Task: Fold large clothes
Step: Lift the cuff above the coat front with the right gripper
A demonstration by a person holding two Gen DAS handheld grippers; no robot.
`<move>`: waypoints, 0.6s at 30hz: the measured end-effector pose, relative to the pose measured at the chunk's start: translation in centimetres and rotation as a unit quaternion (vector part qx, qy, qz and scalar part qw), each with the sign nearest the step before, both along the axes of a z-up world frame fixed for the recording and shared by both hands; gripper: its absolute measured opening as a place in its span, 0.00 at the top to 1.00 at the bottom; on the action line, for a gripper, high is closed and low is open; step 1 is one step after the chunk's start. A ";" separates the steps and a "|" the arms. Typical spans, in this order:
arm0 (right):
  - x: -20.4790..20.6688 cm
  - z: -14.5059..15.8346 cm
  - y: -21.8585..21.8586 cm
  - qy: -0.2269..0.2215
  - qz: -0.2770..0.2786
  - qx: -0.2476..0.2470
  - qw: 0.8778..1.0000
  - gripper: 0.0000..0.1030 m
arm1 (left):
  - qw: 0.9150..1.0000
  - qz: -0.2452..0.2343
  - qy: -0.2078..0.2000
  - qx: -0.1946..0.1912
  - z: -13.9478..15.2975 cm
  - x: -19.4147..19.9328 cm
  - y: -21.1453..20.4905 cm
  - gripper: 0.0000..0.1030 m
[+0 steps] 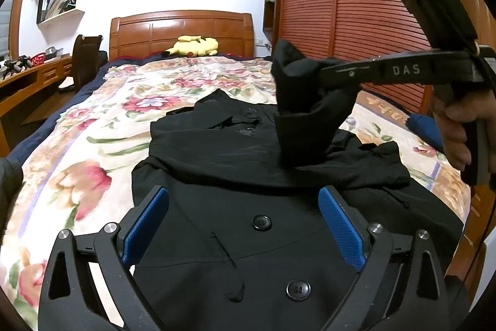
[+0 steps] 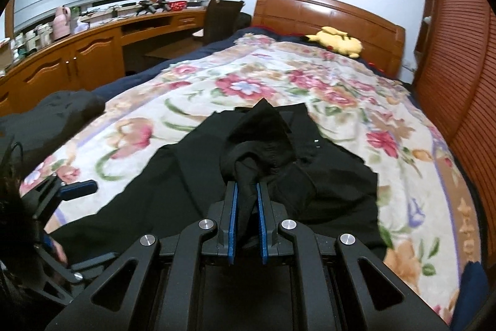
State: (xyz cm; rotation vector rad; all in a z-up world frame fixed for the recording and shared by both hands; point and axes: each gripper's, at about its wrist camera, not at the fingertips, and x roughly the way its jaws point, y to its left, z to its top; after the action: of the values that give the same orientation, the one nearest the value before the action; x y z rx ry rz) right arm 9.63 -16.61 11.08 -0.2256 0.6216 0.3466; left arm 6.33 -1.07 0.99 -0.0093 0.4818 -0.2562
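Right gripper (image 2: 247,200) clamped on a sleeve (image 1: 297,101) of the black coat (image 1: 248,207) spread on the bed (image 1: 77,145), left gripper (image 1: 243,225) spread wide above its buttons — best carried across low, laid flat, wrinkle-free.

Black coat (image 1: 248,238) w/ black buttons, floral pink-cream blanket (image 1: 93,145), yellow plush (image 1: 195,46), blue claw pads (image 1: 145,225).

Matt black cloth coat (image 1: 248,238); glossy wood headboard (image 1: 183,30).
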 end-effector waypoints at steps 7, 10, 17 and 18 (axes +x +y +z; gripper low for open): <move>0.7 0.2 0.0 0.015 0.014 0.008 1.000 0.76 | 1.000 0.005 -0.002 0.001 -0.1 -0.2 0.6 0.05; 0.5 0.6 0.3 0.009 0.021 0.018 1.000 0.70 | 1.000 0.007 -0.001 0.002 -0.1 -0.2 0.8 0.05; -0.2 0.3 -0.7 -0.016 0.018 0.042 0.999 0.41 | 1.000 0.010 -0.001 0.002 -0.1 -0.1 1.0 0.05; -0.2 0.0 -0.9 -0.018 0.007 0.036 0.999 0.41 | 1.000 0.010 -0.001 0.003 -0.1 -0.1 1.0 0.05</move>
State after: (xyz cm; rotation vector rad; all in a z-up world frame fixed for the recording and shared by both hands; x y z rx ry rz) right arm 9.39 -17.55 11.12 -0.1672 0.5715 0.3768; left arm 6.25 -0.07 0.85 -0.0074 0.4807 -0.2354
